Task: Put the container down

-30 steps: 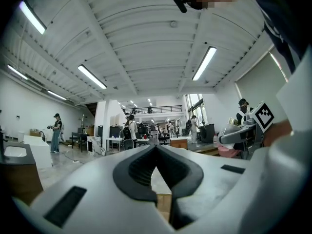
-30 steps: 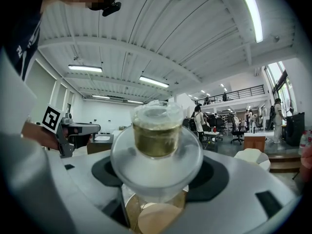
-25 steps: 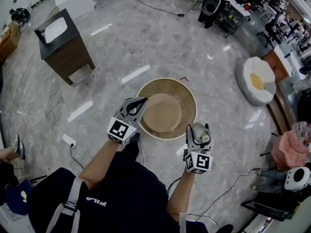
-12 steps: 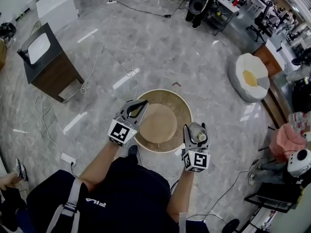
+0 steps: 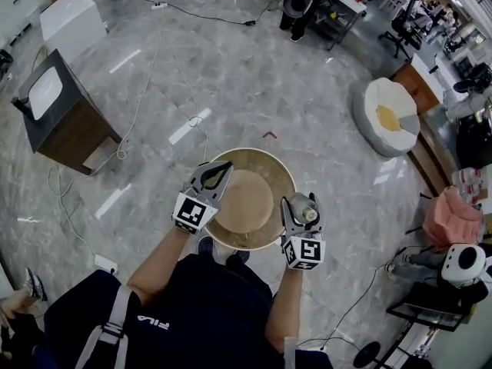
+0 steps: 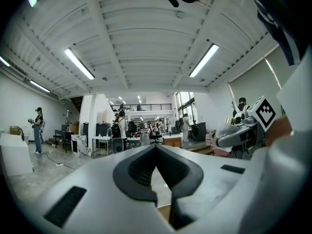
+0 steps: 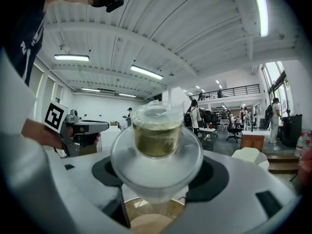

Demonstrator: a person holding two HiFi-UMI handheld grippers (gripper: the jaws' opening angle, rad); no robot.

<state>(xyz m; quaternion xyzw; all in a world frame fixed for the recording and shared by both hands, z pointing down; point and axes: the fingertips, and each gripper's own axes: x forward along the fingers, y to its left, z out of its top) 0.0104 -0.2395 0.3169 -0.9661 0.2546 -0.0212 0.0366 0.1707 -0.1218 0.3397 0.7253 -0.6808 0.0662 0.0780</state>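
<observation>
A small clear container with yellow-brown contents and a film top is clamped between the fingers of my right gripper. It hangs over the near right rim of a round tan table. In the right gripper view the container stands upright above the right gripper, with the table's wood showing below. My left gripper is shut and holds nothing, over the table's near left rim. In the left gripper view the left gripper has its tips touching.
A dark wooden cabinet and a white box stand at the far left. Cables trail over the marble floor. A white beanbag seat lies at the right, with a pink object below it.
The round table now sits lower and more central in the head view. Both grippers keep their grip states and stay over its near rim, the right one slightly further left.
</observation>
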